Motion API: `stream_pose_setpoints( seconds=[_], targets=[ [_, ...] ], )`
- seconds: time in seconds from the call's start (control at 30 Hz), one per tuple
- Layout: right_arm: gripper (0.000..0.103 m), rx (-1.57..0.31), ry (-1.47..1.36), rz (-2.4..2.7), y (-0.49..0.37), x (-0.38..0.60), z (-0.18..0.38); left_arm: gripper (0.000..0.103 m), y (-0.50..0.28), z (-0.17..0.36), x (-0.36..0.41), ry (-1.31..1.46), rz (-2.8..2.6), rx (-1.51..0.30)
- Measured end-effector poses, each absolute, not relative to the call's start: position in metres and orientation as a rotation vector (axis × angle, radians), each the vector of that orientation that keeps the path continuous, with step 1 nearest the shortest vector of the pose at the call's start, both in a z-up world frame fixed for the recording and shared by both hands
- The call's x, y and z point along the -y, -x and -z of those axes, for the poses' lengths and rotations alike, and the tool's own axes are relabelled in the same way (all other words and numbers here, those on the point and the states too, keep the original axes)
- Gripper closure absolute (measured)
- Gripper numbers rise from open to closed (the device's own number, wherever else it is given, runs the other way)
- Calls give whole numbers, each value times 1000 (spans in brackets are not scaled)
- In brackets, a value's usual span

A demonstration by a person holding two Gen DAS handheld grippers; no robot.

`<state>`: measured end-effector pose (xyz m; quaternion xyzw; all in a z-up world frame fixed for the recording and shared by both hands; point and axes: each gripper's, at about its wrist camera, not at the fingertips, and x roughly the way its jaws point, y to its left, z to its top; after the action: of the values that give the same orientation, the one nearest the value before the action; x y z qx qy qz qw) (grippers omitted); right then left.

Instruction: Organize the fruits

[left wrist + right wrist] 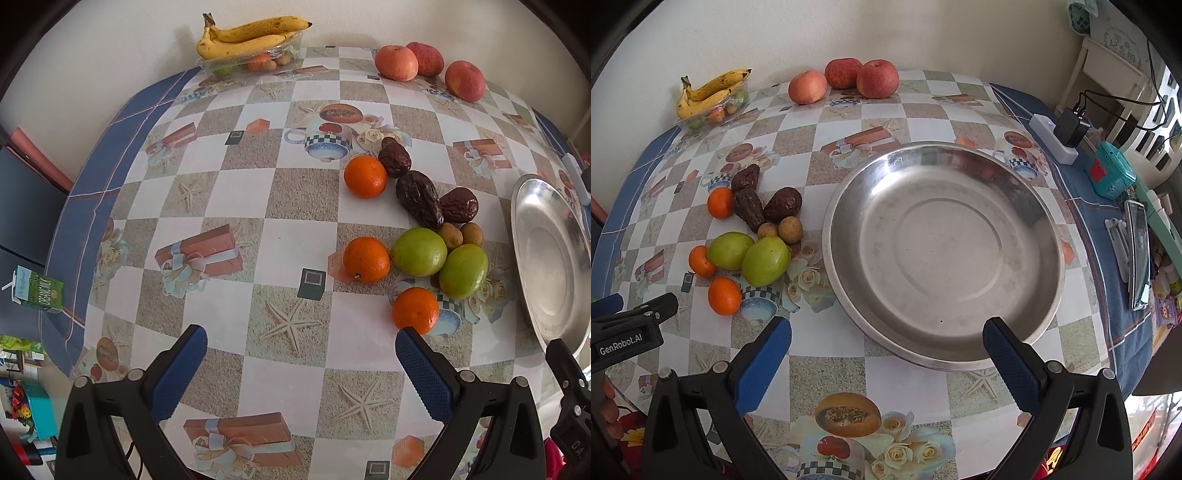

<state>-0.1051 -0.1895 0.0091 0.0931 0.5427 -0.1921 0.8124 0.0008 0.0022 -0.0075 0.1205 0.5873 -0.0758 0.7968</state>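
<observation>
A bare steel dish (942, 254) sits on the patterned table, its rim at the right edge (546, 258) of the left wrist view. Left of it lies a cluster of fruit: three oranges (415, 309) (724, 295), two green fruits (419, 251) (765, 261), three dark wrinkled fruits (419, 197) (783, 204) and two small brown ones (790, 229). Three apples (877, 78) (396, 62) and bananas (243, 35) (709, 90) on a clear tray rest by the wall. My left gripper (301, 350) is open, just short of the nearest orange. My right gripper (886, 343) is open at the dish's near rim.
A power strip with a plugged charger (1060, 138), a teal device (1110, 170), a phone (1138, 254) and small items line the table's right side. A green carton (38, 291) stands beyond the table's left edge. The left half of the tablecloth (207, 192) holds only printed pictures.
</observation>
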Motion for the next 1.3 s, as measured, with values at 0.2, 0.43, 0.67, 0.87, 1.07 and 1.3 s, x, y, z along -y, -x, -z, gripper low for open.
stream_pose_setpoints(
  seconds=[0.2,0.43,0.67,0.87,1.07,1.3],
  targets=[
    [0,-1160,-204,405,105,190,-9,0,-1,9,-3,-255,160,-1265],
    [0,-1161,-204,400,105,189,-9,0,-1,10,-4,-255,160,-1269],
    [0,-1161,-204,400,105,189,-9,0,-1,11,-4,-256,160,-1271],
    [0,-1161,-205,398,105,188,-9,0,0,11,-4,-255,161,-1271],
    [0,-1161,-205,397,105,189,-9,0,0,12,-4,-255,161,-1271],
    [0,-1162,-207,395,105,188,-8,0,3,11,-3,-252,161,-1271]
  ],
)
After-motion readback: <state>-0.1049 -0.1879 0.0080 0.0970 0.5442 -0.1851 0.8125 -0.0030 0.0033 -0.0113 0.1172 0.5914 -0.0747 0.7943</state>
